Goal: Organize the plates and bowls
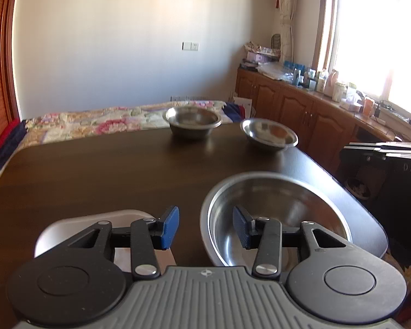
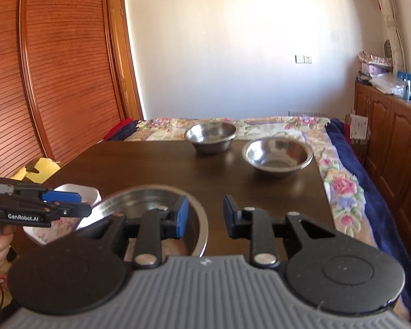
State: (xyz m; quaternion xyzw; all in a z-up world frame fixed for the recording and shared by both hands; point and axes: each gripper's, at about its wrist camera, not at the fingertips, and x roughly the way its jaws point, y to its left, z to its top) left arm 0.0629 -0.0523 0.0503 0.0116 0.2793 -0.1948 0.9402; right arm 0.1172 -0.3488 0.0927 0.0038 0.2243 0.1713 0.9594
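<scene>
The left gripper (image 1: pixel 205 227) stands wide open with nothing between its blue pads; in the left wrist view its jaws straddle the near-left rim of the large steel bowl (image 1: pixel 276 213), the right pad hanging inside the bowl and the left pad outside over the dark table (image 1: pixel 96 170). No contact is visible. A white plate (image 1: pixel 96 222) lies just under the left finger, partly hidden. Two more steel bowls sit well apart at the far edge: the far left bowl (image 1: pixel 193 122) and the far right bowl (image 1: pixel 268 134), upright and empty as far as can be seen.

In the right wrist view the right gripper (image 2: pixel 205 215) is also open and holds nothing; its left pad hangs over the inside of the large steel bowl (image 2: pixel 150 203), its right pad over bare table (image 2: pixel 150 161). The left gripper (image 2: pixel 65 205) shows from the side at the bowl's left rim, above a white floral dish (image 2: pixel 90 194) that looks like the same plate.

I judge the bowl light, stiff and slippery: thin polished metal that would slide or tip under a loose pinch. The rolled rim seems the best hold, one pad inside, one outside, closed firmly. The dish looks ceramic, so heavier and breakable.
</scene>
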